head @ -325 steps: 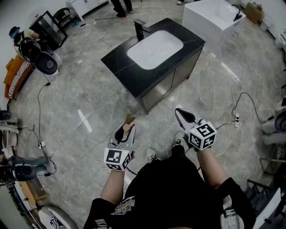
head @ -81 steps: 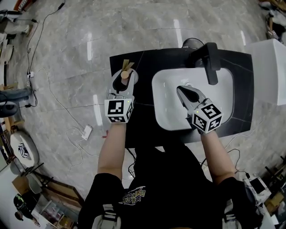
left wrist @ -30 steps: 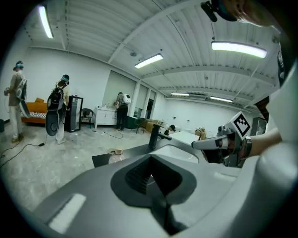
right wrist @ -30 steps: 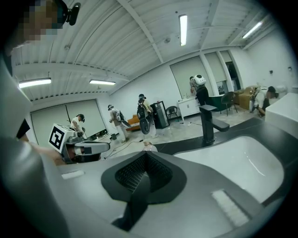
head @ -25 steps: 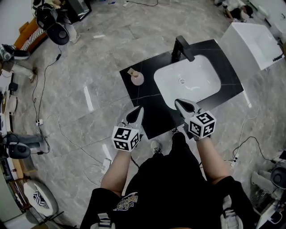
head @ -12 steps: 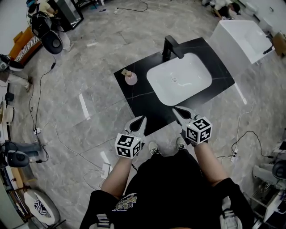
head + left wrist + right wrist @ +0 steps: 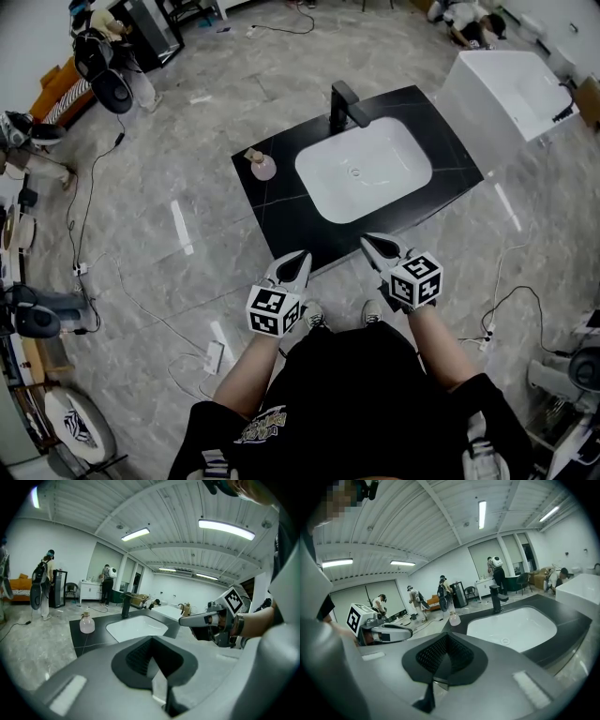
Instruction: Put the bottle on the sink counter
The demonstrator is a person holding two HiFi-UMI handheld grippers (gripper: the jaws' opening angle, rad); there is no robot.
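At the lower centre of the head view, the left gripper (image 7: 298,258) and right gripper (image 7: 372,244) both have their jaws closed on nothing. Beyond them is the black desk (image 7: 281,202). The bottle (image 7: 262,167) stands upright on its left end, up and left of the left gripper, which is the nearer one, and well apart from it. It is a squat, pinkish bottle with a tan top, and it looks already placed.
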